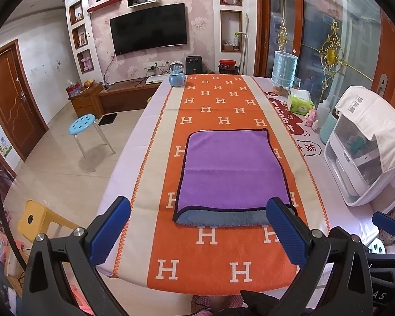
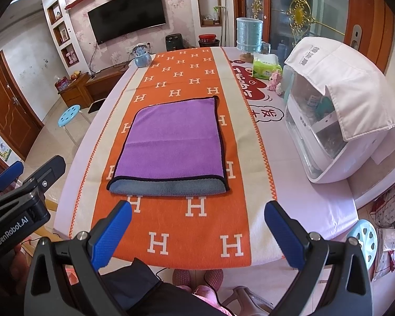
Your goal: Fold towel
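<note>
While both grippers hang above the near edge of the desk [image 2: 329, 210], the purple towel [image 2: 171, 142] lies flat on the orange H-patterned runner [image 2: 197, 237], folded over so that its grey underside [image 2: 168, 185] shows as a strip along the near edge. The left gripper [image 1: 197, 226] has its blue fingers [image 1: 110, 226] spread wide and holds nothing; its right finger overlaps the towel's near right corner in the left wrist view, though contact cannot be told. The right gripper [image 2: 197, 229] also has its fingers [image 2: 284, 229] wide apart and empty, short of the towel. A white appliance [image 2: 329, 142] draped with a white cloth [image 2: 355, 84] stands on the desk to the right of the towel, well apart from it.
</note>
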`<state>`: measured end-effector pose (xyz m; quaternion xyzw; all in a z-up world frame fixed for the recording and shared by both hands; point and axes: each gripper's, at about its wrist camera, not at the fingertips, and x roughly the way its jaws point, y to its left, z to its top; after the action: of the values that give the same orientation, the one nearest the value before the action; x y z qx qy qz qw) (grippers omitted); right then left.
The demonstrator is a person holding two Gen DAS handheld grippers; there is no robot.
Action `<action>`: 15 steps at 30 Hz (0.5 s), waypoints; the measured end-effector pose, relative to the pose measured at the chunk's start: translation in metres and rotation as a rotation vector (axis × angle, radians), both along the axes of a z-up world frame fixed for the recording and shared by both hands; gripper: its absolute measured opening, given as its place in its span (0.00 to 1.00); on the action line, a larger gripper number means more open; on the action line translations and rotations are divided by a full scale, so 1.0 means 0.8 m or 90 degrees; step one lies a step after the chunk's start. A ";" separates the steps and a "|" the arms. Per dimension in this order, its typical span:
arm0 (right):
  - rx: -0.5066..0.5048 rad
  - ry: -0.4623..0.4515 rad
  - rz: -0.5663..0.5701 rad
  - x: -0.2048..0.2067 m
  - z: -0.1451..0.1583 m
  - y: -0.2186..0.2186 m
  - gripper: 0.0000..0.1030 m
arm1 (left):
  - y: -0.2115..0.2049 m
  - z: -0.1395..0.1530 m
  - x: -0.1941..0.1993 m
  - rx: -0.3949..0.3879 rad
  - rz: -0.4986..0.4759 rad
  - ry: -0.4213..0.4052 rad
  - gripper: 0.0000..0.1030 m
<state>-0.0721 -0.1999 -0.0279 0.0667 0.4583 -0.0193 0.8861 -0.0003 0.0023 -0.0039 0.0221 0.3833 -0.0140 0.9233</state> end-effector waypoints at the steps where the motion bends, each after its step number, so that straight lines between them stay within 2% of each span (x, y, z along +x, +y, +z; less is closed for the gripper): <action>1: -0.002 0.003 0.001 0.002 0.000 0.004 0.98 | 0.000 0.000 0.000 0.000 0.000 0.002 0.99; 15: -0.014 0.025 -0.007 -0.006 0.002 0.028 0.97 | 0.014 -0.009 0.001 0.001 -0.019 0.019 0.99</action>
<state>-0.0765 -0.1772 -0.0262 0.0588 0.4748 -0.0304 0.8776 0.0008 0.0131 -0.0110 0.0284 0.3968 -0.0274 0.9170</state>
